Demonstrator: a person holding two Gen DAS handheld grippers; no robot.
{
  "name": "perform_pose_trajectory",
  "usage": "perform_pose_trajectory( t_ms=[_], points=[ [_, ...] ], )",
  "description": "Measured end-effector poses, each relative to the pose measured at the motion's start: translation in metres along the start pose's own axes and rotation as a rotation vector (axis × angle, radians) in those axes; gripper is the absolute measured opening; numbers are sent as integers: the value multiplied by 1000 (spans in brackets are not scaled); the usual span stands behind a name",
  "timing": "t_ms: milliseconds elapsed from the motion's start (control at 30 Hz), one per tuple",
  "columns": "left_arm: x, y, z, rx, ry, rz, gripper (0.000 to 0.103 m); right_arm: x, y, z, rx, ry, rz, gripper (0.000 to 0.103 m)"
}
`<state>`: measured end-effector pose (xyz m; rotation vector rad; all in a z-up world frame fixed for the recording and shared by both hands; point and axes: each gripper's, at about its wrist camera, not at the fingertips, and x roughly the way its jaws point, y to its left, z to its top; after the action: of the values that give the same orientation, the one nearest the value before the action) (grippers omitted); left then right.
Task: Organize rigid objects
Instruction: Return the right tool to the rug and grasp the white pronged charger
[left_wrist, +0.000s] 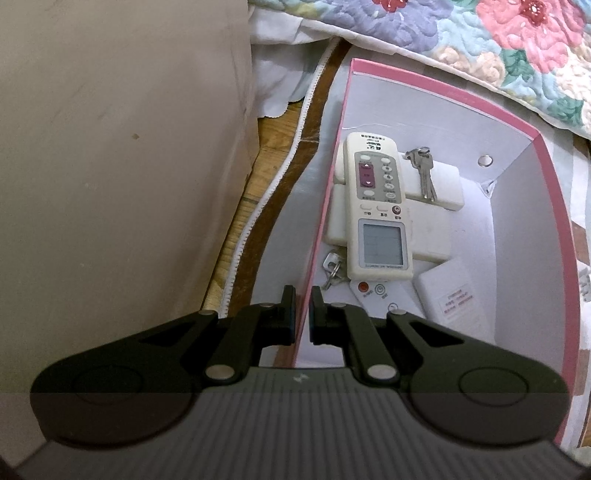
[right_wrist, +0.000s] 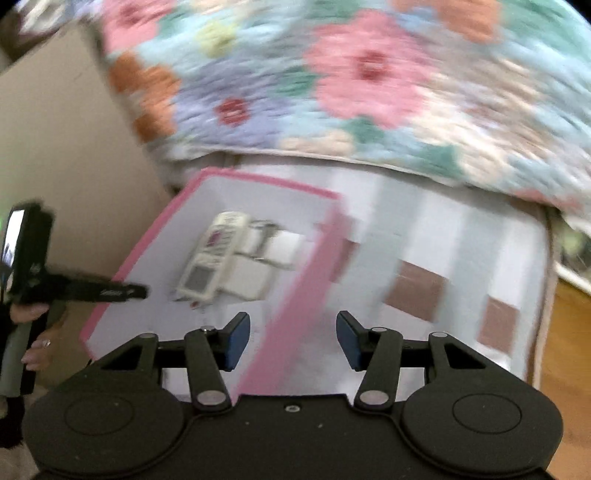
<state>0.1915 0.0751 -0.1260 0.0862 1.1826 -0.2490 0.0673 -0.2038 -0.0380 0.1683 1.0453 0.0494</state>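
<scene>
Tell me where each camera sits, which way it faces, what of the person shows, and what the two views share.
Left wrist: rides the left gripper, looking down into the pink box at the remote and keys; its fingers straddle the box's left wall, nearly shut. No body shows.
Right wrist: rides the right gripper, open above the box's right wall, facing the floral quilt; the person's left hand holds the other gripper at the left edge.
Shared: box, remote, quilt.
</scene>
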Motion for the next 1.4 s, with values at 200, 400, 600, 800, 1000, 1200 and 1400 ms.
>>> perform_pose_trajectory(
  t_ms=[200,400,600,800,1000,1200,1400],
  points=[
    [0,7,0,-34,5,-32,6,-24,-74,-19,230,-8,-78,57],
    [0,5,0,-28,10,-19,6,0,-140,-46,499,106,-93,62],
    [0,1,0,-9,1,4,7,35,-158,-69,644,133,29,67],
    [0,-1,0,-8,0,13,7,51,-171,-68,625,96,-103,73],
    [0,0,0,-8,1,12,7,77,-195,-72,717,119,-103,74],
    [1,-1,-1,-1,-3,14,7,82,-191,-87,731,80,-119,74],
    [3,-1,-2,0,3,17,7,91,-191,-77,655,7,-179,78]
  ],
)
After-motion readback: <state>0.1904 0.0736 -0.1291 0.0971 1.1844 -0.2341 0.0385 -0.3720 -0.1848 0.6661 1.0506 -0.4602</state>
